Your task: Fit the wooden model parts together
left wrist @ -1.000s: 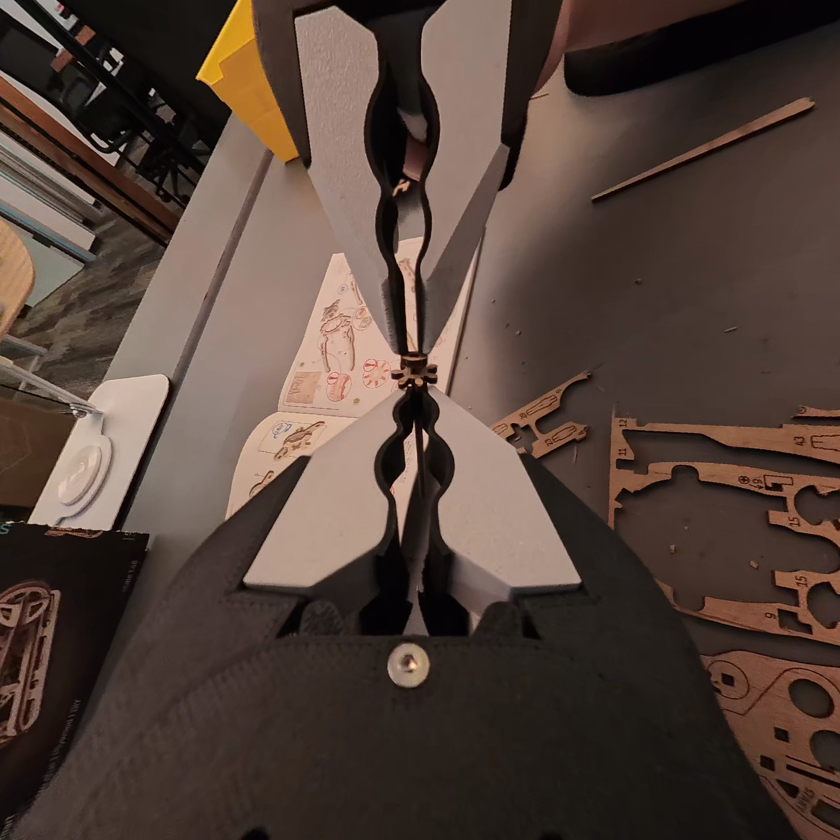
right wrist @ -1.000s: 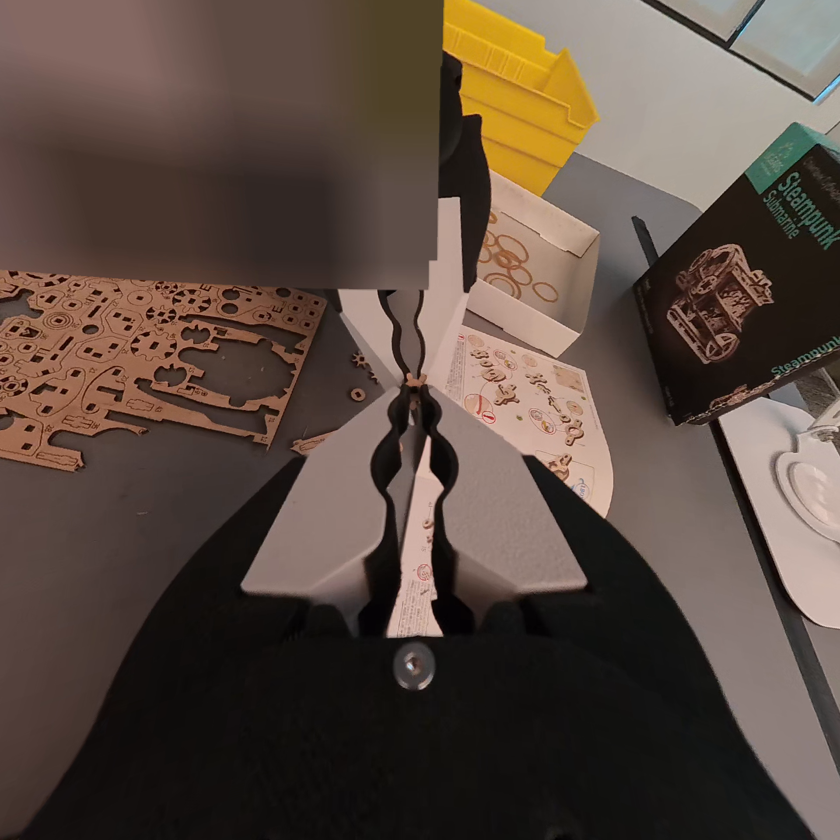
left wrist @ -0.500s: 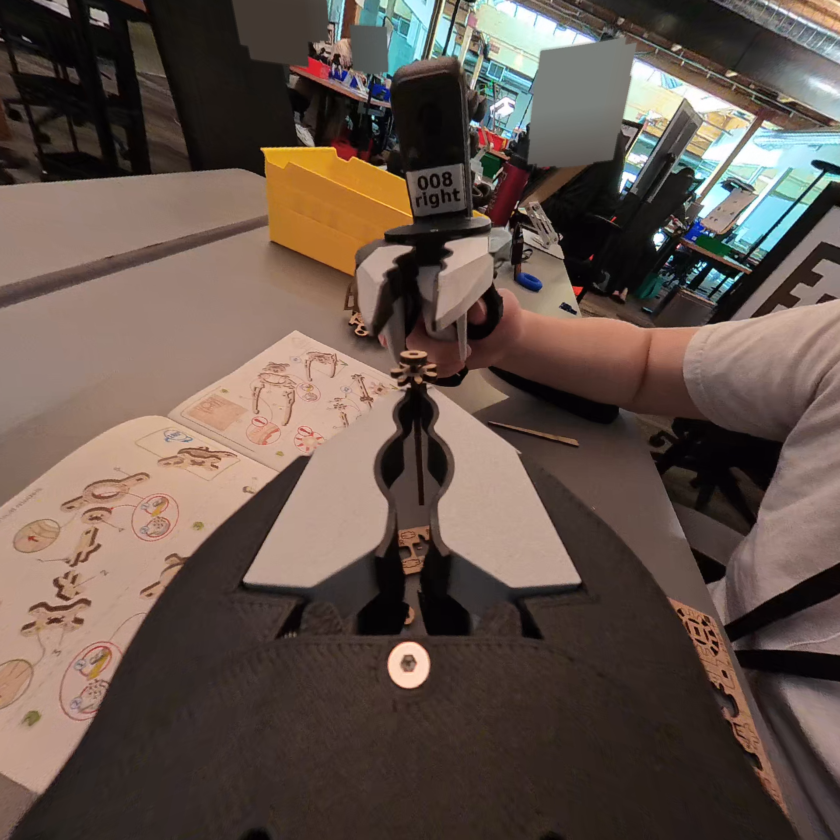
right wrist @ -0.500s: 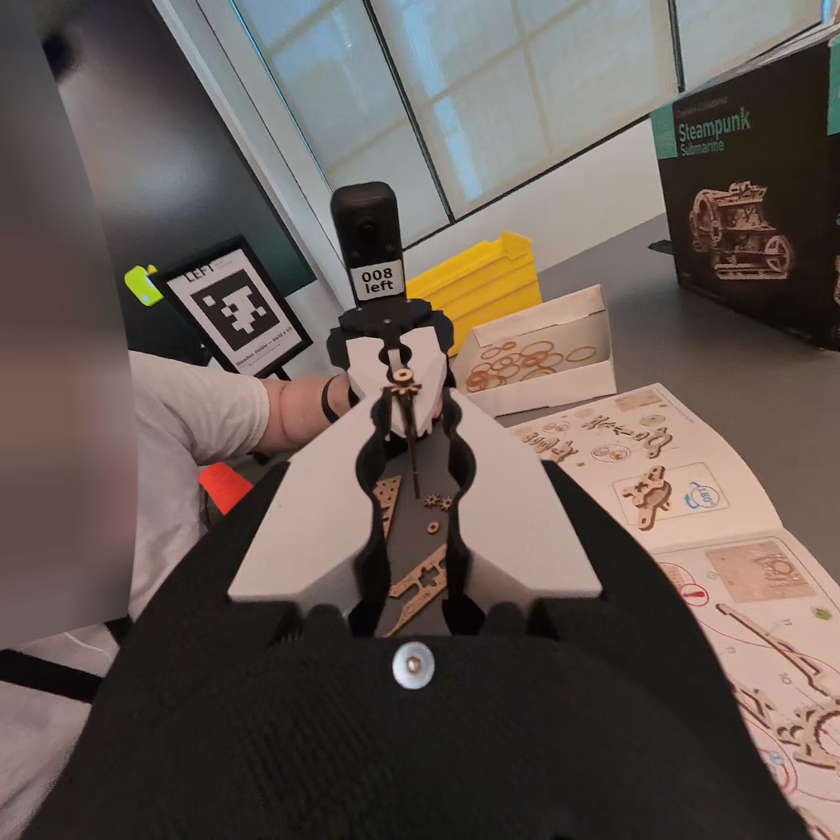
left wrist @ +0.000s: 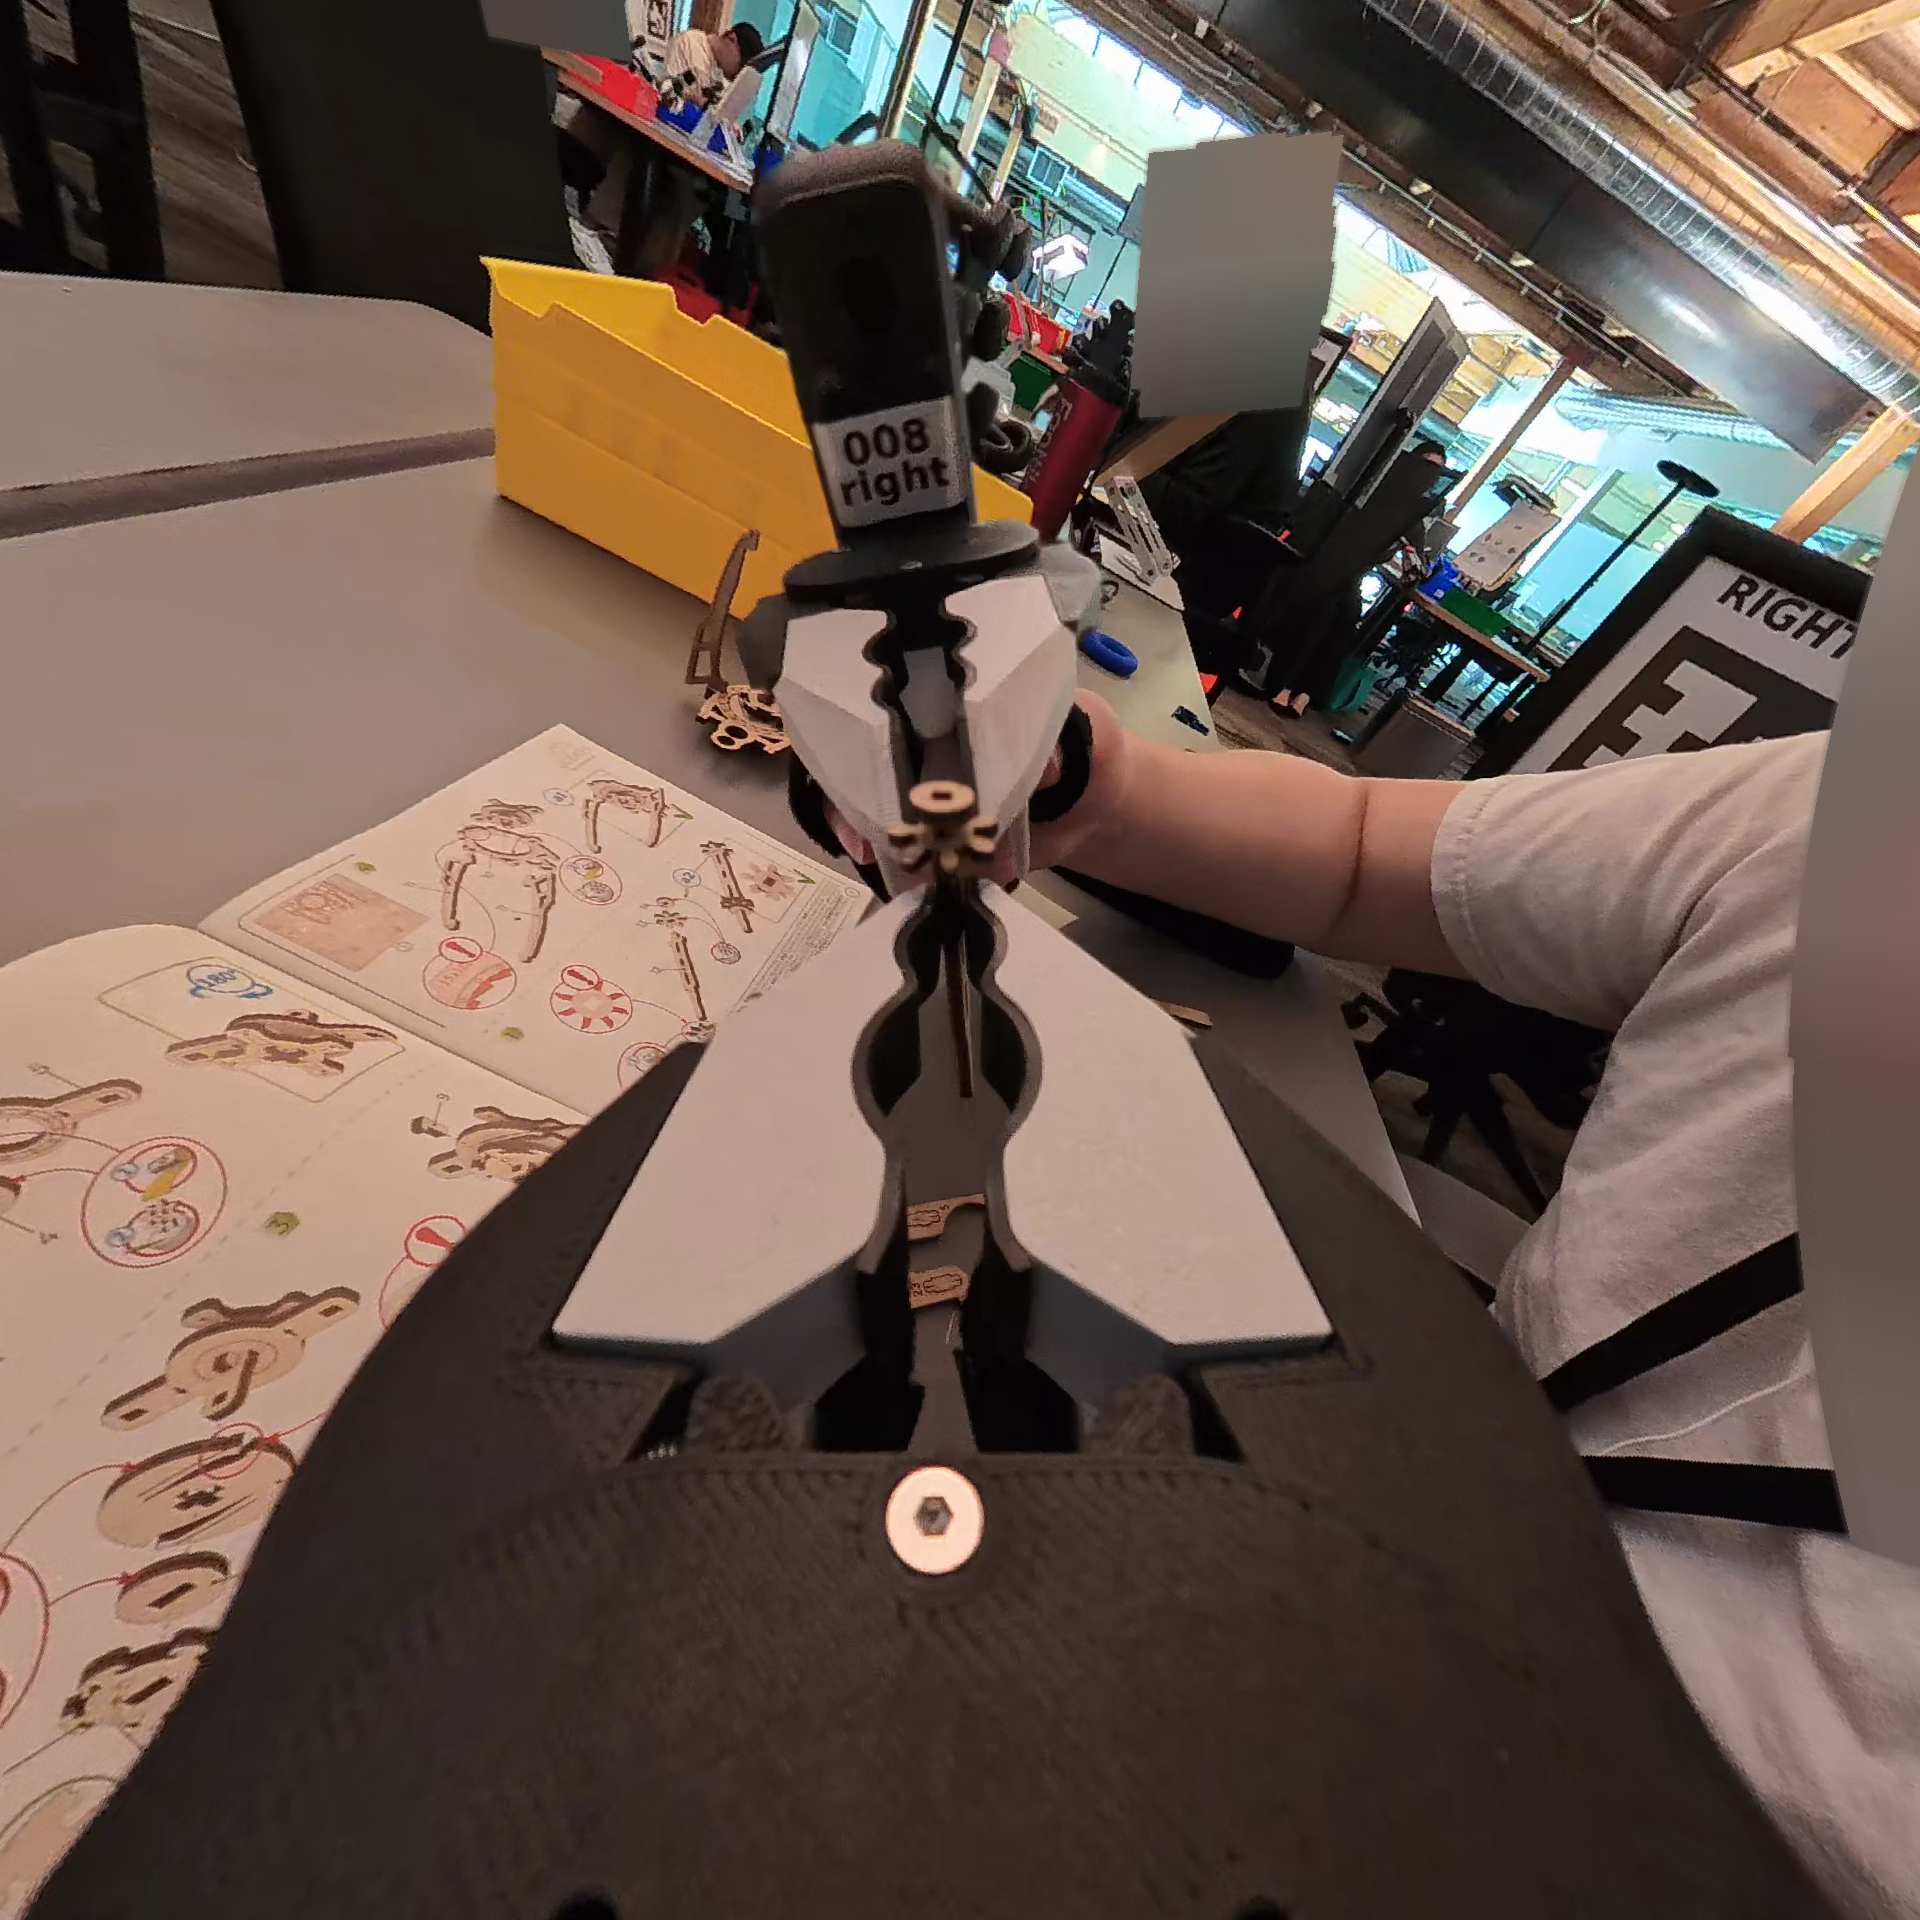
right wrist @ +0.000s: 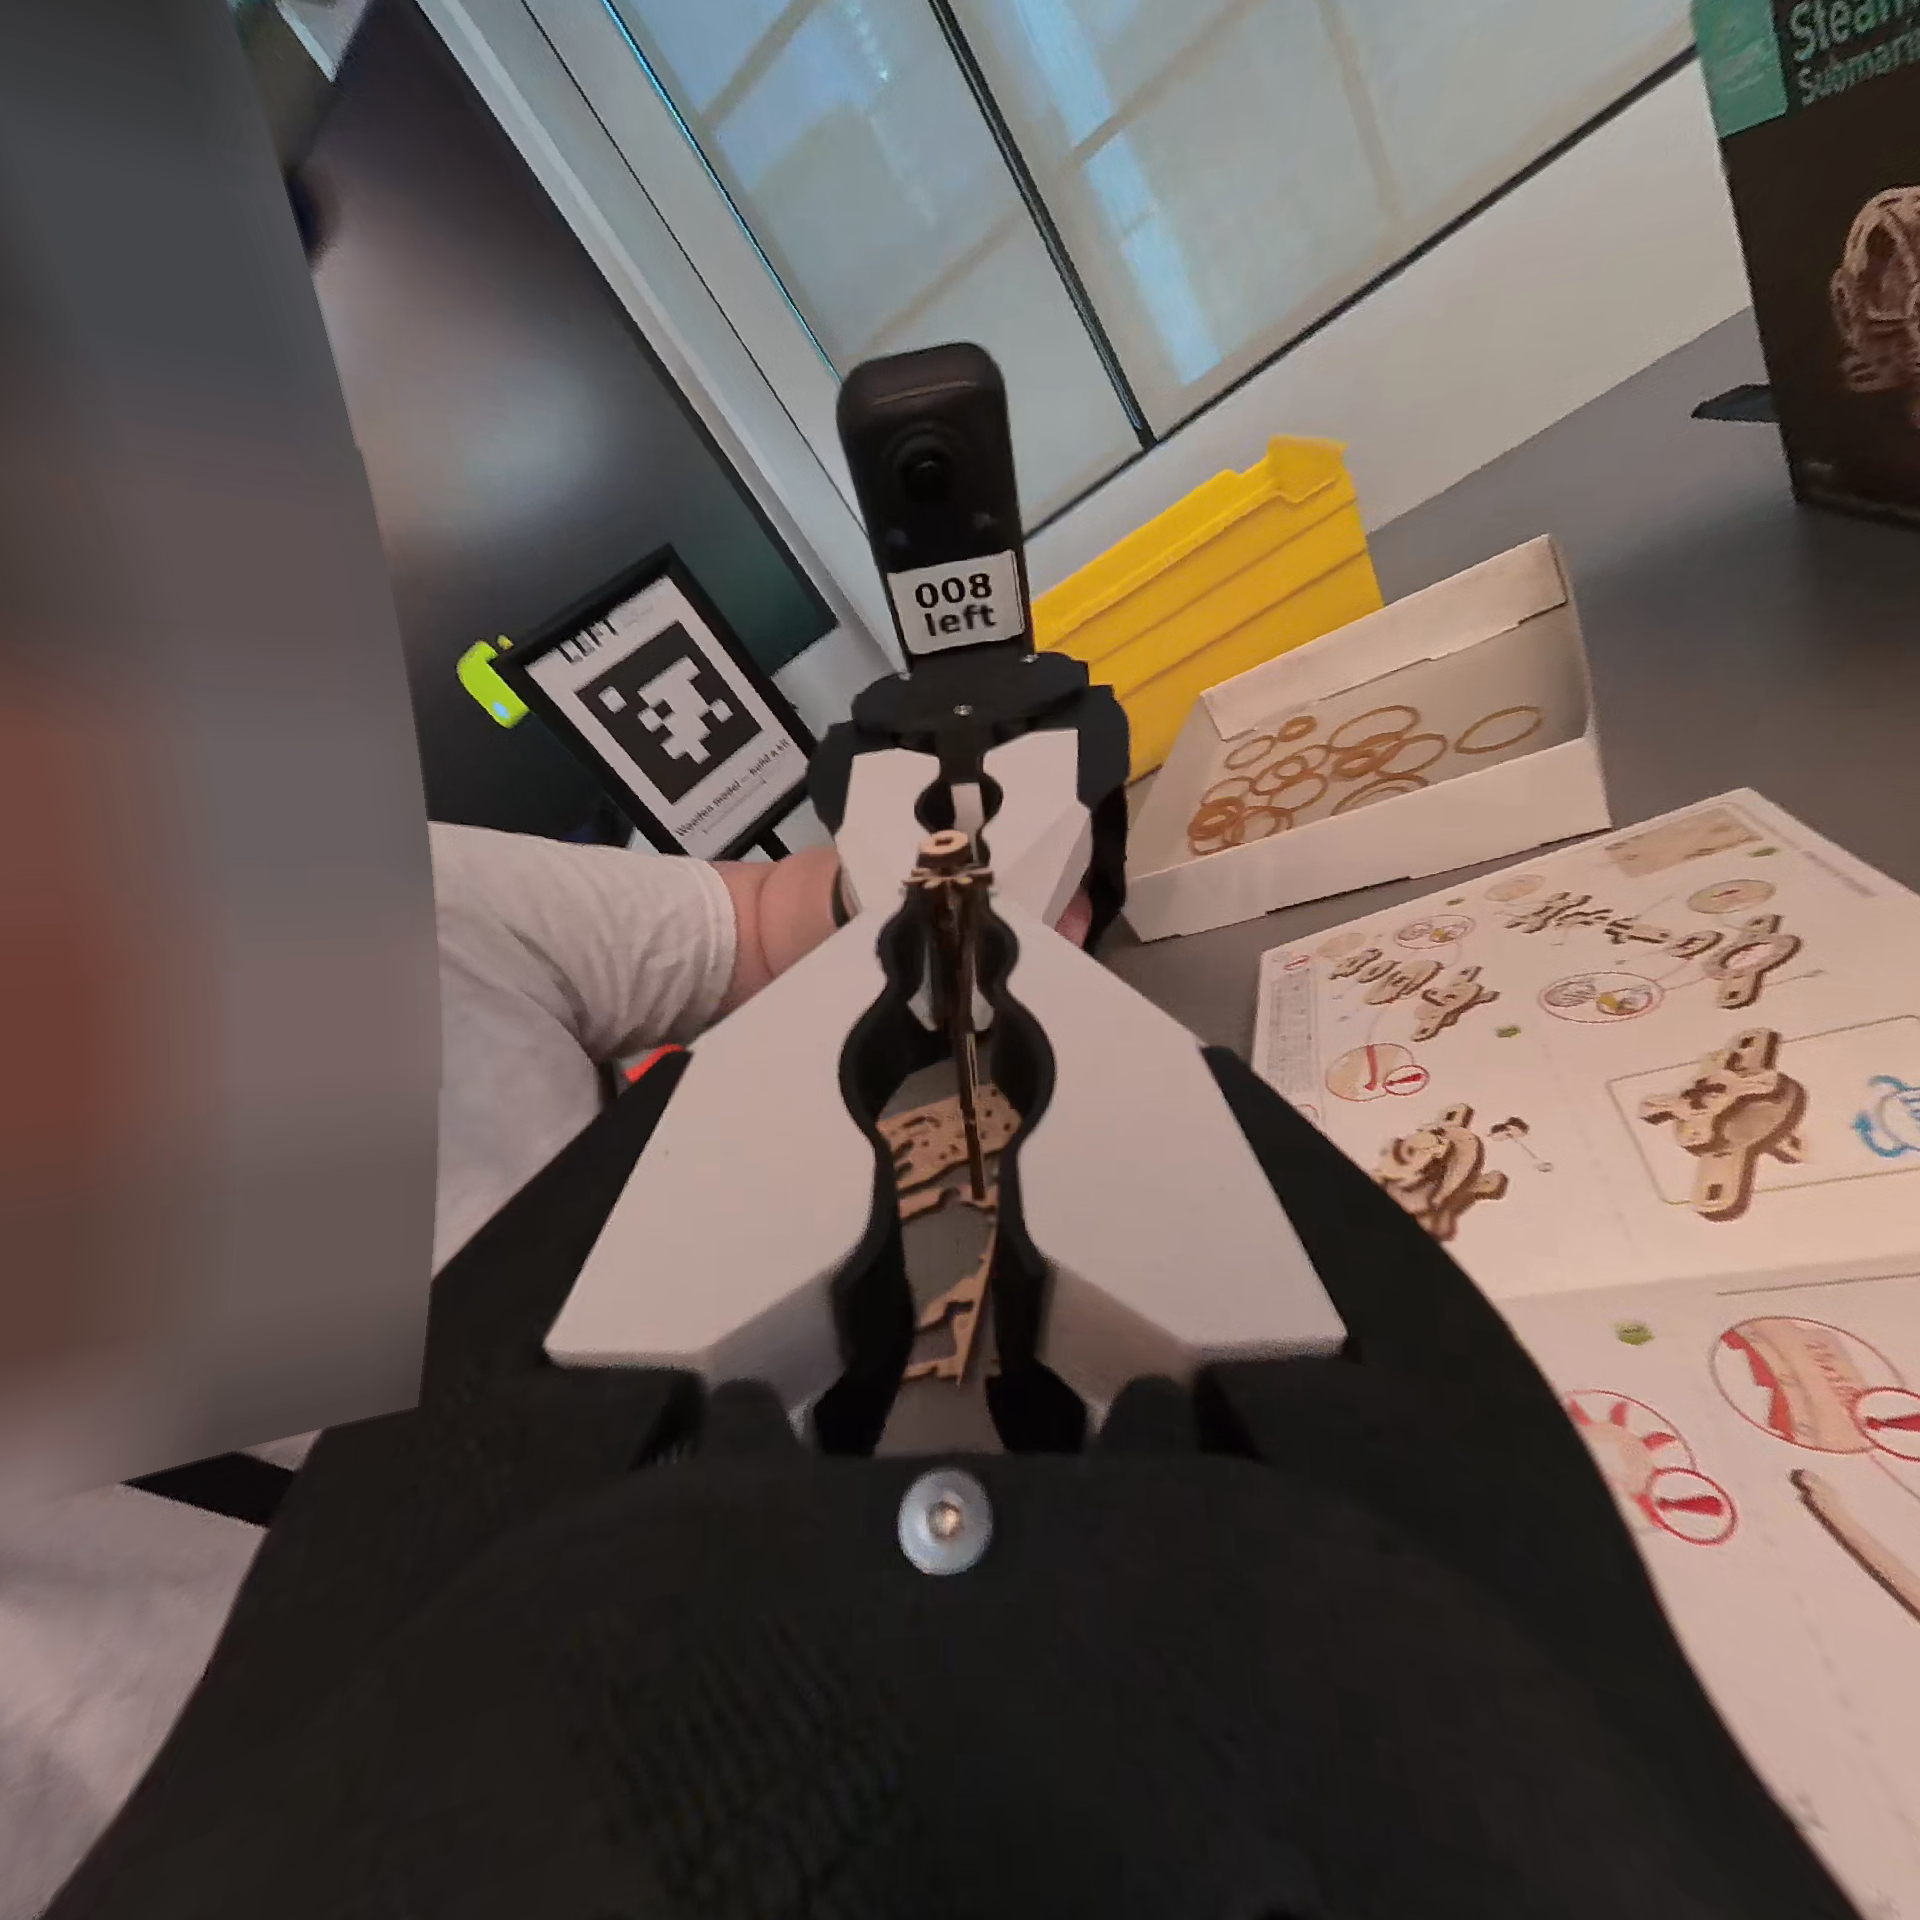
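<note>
Setting: Two handheld grippers met tip to tip in the air above a grey table [left wrist: 260, 665], each seen from the other's camera.

Left gripper: The left gripper [left wrist: 951, 909] was closed narrow on a thin wooden stick [left wrist: 961, 997], pinched near its top and running back between the jaws.

Task part: A small wooden gear [left wrist: 943, 831] with a round washer-like cap sat on the stick's end, just past the left gripper's tips and well above the table.

Right gripper: The right gripper [right wrist: 945, 904] was also nearly closed, its tips right at the gear and stick (whether it truly pinched the part or only touched it could not be told).

Doing the step well: The gear probably needed pressing squarely along the stick, so both tools should stay in line, with slow, steady force and no twisting, since the stick looked thin enough to snap.

Nearby: An open instruction booklet [left wrist: 436, 997] lay below, a yellow bin [left wrist: 623, 457] stood behind, and a white tray of wooden rings [right wrist: 1382, 790] sat beside the booklet.

In the way: Nothing blocked the join, but loose wooden cut-outs [right wrist: 940, 1164] lay directly underneath, so a dropped gear could get lost among them.
</note>
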`<state>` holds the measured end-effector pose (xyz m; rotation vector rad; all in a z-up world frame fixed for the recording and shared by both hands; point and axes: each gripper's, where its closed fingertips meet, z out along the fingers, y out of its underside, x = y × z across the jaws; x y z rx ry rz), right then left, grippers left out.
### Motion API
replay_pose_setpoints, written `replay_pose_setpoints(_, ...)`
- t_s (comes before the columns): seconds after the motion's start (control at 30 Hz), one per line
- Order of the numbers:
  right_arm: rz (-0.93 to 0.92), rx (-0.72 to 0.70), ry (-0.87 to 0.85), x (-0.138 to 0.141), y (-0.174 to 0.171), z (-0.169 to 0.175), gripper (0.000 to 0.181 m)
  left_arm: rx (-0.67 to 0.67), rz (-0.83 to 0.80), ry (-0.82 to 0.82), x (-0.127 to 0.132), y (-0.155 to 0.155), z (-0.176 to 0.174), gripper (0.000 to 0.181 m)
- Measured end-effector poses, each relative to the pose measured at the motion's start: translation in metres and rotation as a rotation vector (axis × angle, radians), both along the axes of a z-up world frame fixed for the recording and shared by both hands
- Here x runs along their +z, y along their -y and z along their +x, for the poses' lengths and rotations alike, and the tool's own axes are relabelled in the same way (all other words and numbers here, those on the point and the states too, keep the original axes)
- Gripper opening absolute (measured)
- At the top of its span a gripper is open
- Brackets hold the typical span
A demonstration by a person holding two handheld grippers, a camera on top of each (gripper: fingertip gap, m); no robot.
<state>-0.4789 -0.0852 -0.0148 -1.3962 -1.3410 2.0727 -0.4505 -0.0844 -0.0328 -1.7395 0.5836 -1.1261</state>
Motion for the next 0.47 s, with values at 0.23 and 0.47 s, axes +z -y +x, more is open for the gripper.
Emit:
replay_pose_setpoints(0.23,-0.108,-0.008,-0.04,0.009,-0.01,0.003,0.005,-0.018,0.002,-0.02,-0.004,0.002,0.004,0.005)
replay_pose_setpoints(0.47,-0.149,0.017,-0.076,0.016,-0.005,0.003,0.006,-0.077,-0.009,0.06,0.004,0.01,0.008,0.001)
